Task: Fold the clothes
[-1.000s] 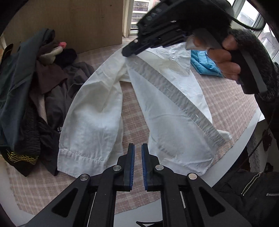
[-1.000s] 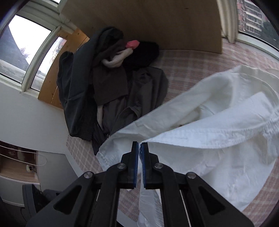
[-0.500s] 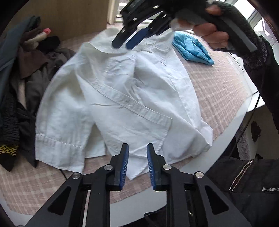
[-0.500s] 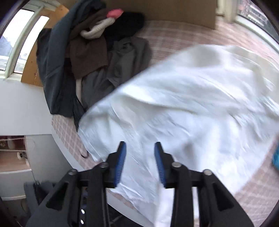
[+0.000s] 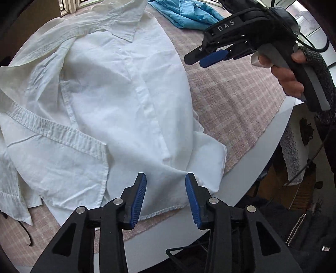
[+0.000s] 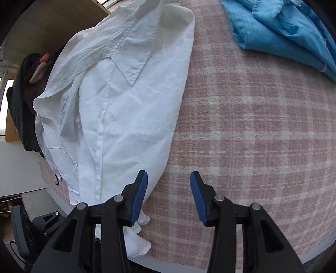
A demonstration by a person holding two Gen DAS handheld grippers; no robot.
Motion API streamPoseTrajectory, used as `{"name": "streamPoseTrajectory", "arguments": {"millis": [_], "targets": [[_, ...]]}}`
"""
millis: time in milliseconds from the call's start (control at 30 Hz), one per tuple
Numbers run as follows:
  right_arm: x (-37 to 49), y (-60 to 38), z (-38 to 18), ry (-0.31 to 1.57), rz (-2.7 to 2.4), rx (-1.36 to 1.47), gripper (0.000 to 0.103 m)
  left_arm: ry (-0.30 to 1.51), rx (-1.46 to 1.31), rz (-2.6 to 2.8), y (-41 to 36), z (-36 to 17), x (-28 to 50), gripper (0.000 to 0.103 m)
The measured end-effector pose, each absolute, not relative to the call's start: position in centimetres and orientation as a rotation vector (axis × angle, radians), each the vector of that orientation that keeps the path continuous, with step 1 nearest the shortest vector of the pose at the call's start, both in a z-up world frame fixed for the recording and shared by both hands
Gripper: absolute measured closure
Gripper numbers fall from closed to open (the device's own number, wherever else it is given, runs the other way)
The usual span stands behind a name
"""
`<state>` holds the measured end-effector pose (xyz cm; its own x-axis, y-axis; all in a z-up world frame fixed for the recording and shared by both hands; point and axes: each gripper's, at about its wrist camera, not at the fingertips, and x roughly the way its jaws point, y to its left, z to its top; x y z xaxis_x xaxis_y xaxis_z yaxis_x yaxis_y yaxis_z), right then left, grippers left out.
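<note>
A white shirt (image 5: pixel 117 100) lies spread and partly folded on the pink checked tablecloth (image 5: pixel 235 100), collar toward the far side. My left gripper (image 5: pixel 166 197) hovers over the shirt's near hem, its jaws opening, with cloth below them but nothing pinched. In the right wrist view the same white shirt (image 6: pixel 117 109) lies to the left. My right gripper (image 6: pixel 168 195) stands open over bare tablecloth (image 6: pixel 252 134) just right of the shirt's edge, holding nothing. From the left wrist view the right gripper (image 5: pixel 199 59) hangs above the cloth, held by a hand (image 5: pixel 287 77).
A blue garment (image 6: pixel 283 27) lies at the far right of the table, also seen as the blue garment (image 5: pixel 189 14). A dark clothes pile (image 6: pixel 25 88) sits at the far left. The white table rim (image 5: pixel 262 159) runs close along the near side.
Both grippers let go of the white shirt and opened. The shirt dropped flat onto the table. The right gripper swung right, off the shirt; the left came down toward the hem.
</note>
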<state>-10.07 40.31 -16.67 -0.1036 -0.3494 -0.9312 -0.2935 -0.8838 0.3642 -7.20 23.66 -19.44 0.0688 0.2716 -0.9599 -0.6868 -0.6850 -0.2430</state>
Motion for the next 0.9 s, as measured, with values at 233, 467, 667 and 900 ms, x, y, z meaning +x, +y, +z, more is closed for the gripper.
{"name": "streamPoseTrajectory", "arguments": {"millis": [233,467,667,900], "targets": [[-11.6,37.6,-18.2,-0.606,-2.129,2.046,0.063,0.432,-1.718,1.791,24.2,-22.2,-7.5,0.086],[-12.5,37.5,-14.4,-0.647,-2.179,1.853,0.098,0.303,-1.627,1.876,20.5,-18.3,-8.5,0.1],[-15.7,32.8,-9.7,-0.596,-2.208,1.705,0.098,0.254,-1.533,2.016,15.2,-13.0,-11.4,0.1],[-23.0,25.6,-7.9,-0.482,-2.192,1.636,0.098,0.328,-1.494,2.214,8.6,-9.8,-17.8,0.1]]}}
